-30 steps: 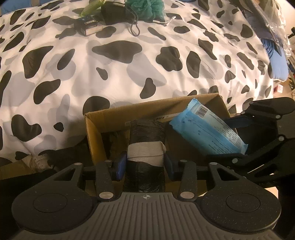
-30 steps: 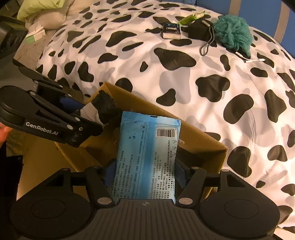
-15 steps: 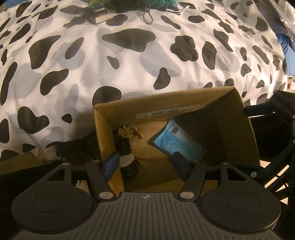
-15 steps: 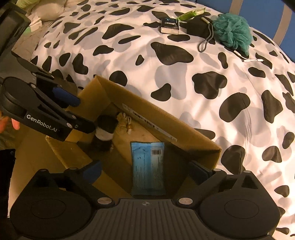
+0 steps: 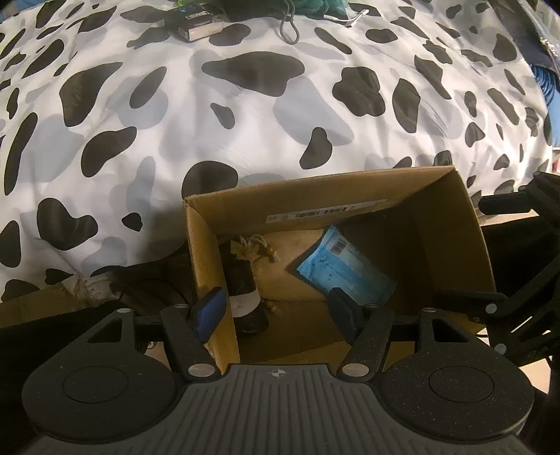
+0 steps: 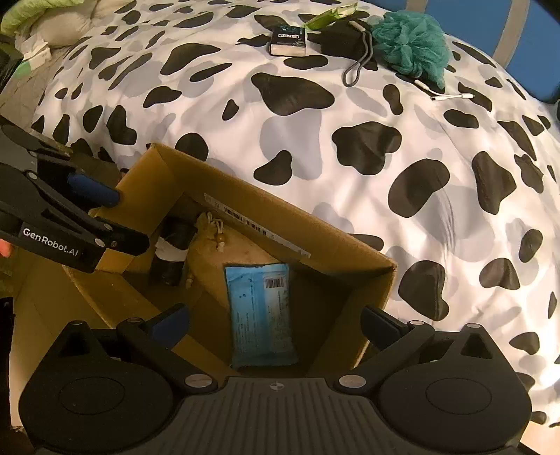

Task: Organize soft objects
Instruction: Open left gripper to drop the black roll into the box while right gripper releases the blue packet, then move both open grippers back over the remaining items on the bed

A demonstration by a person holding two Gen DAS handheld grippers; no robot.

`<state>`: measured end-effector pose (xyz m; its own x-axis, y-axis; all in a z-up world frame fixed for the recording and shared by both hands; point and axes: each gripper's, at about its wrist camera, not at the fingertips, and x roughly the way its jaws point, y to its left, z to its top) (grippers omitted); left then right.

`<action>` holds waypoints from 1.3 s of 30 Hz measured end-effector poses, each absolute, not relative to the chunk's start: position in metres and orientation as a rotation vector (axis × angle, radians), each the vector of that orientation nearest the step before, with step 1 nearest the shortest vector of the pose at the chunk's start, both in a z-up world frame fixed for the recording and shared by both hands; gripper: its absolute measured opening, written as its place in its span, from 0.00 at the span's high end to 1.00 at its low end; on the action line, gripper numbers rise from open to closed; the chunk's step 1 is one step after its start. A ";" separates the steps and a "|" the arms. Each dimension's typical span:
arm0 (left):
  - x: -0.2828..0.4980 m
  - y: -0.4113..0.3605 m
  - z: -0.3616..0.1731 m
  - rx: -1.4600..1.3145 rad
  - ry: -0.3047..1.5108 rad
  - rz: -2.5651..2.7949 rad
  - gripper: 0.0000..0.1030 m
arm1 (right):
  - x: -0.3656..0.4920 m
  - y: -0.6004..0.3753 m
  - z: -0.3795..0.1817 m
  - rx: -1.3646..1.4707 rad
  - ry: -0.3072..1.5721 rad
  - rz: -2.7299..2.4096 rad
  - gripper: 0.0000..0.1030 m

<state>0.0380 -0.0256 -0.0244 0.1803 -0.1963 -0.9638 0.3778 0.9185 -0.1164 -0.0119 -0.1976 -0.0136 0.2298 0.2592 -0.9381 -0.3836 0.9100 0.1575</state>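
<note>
An open cardboard box (image 5: 329, 199) (image 6: 280, 224) stands against the cow-print bed. Inside lie a blue wipes pack (image 5: 344, 273) (image 6: 260, 315), a black roll with a white band (image 5: 245, 297) (image 6: 171, 253) and a tan drawstring pouch (image 5: 259, 248) (image 6: 210, 238). My left gripper (image 5: 276, 311) is open and empty above the box's near left corner; it also shows in the right wrist view (image 6: 94, 210). My right gripper (image 6: 274, 327) is open and empty over the wipes pack.
On the bed's far side lie a teal bath pouf (image 6: 409, 42), a black pouch with a cord (image 6: 343, 38), a small dark box (image 6: 287, 43), a green packet (image 6: 330, 15) and a white cable (image 6: 441, 94). Dark clutter (image 5: 140, 290) sits left of the box.
Both grippers opened and dropped their loads into the box: the left the black roll, the right the blue wipes pack. Both then lifted back above the box.
</note>
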 end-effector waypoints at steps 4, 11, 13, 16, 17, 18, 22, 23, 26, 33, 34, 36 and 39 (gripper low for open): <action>0.039 -0.025 -0.022 0.157 1.313 -0.403 0.38 | -0.011 -0.199 -0.012 -0.113 1.249 0.426 0.00; 0.040 -0.026 -0.015 0.152 1.271 -0.399 0.38 | -0.004 -0.212 -0.002 -0.049 1.199 0.362 0.00; 0.041 -0.025 -0.013 0.145 1.256 -0.398 0.38 | -0.003 -0.213 -0.001 -0.045 1.190 0.351 0.00; 0.042 -0.025 -0.009 0.132 1.237 -0.395 0.38 | -0.002 -0.215 0.001 -0.047 1.175 0.335 0.00; 0.042 -0.025 -0.008 0.127 1.229 -0.396 0.38 | -0.002 -0.215 0.002 -0.048 1.170 0.329 0.00; 0.042 -0.025 -0.007 0.124 1.221 -0.396 0.38 | -0.002 -0.216 0.003 -0.046 1.165 0.322 0.00; 0.042 -0.027 -0.003 0.115 1.184 -0.403 0.38 | 0.002 -0.223 0.005 -0.012 1.156 0.294 0.00; 0.043 -0.027 -0.002 0.115 1.177 -0.402 0.38 | 0.004 -0.226 0.005 0.000 1.155 0.283 0.00; 0.046 -0.028 0.000 0.133 1.163 -0.391 0.38 | 0.007 -0.234 0.007 0.038 1.143 0.256 0.00; 0.052 -0.027 0.006 0.144 1.120 -0.376 0.38 | 0.011 -0.242 0.011 0.055 1.101 0.227 0.00; 0.053 -0.027 0.008 0.139 1.111 -0.376 0.38 | 0.012 -0.243 0.012 0.055 1.095 0.222 0.00; 0.054 -0.028 0.011 0.138 1.089 -0.375 0.38 | 0.014 -0.245 0.013 0.055 1.083 0.209 0.00; 0.057 -0.030 0.013 0.147 1.066 -0.370 0.38 | 0.016 -0.248 0.015 0.058 1.067 0.204 0.00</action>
